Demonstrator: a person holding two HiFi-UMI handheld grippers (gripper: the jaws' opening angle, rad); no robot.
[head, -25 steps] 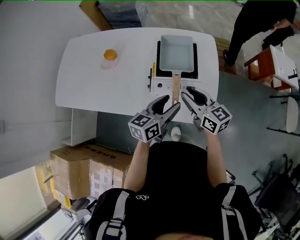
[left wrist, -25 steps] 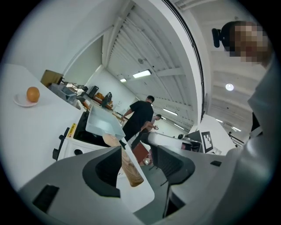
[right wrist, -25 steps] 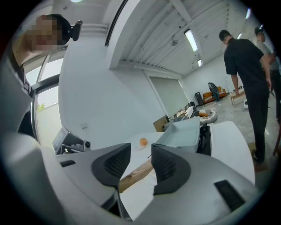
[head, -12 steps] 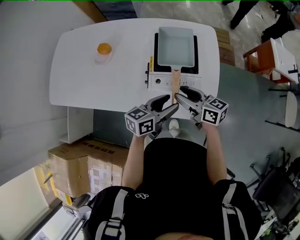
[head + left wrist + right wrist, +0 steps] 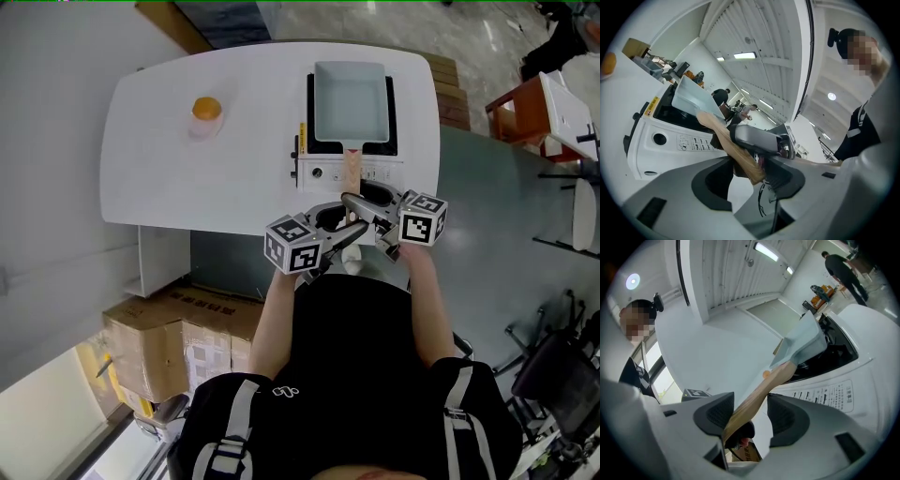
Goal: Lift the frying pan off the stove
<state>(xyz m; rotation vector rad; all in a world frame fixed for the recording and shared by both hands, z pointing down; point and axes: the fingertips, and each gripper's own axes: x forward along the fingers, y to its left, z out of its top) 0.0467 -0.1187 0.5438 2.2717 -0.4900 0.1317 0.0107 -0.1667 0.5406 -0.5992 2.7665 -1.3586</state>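
The left tongs (image 5: 339, 221), closing, and the right tongs (image 5: 362, 201), opening, have both moved in around the pan handle (image 5: 351, 170) just in front of the stove (image 5: 322, 172), neither gripping it yet, so the lift has not begun.

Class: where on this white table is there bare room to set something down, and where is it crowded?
Bare: the wide stretch of table between the orange object and the stove, plus the near-left corner. Crowded: the right end, filled by stove and frying pan.
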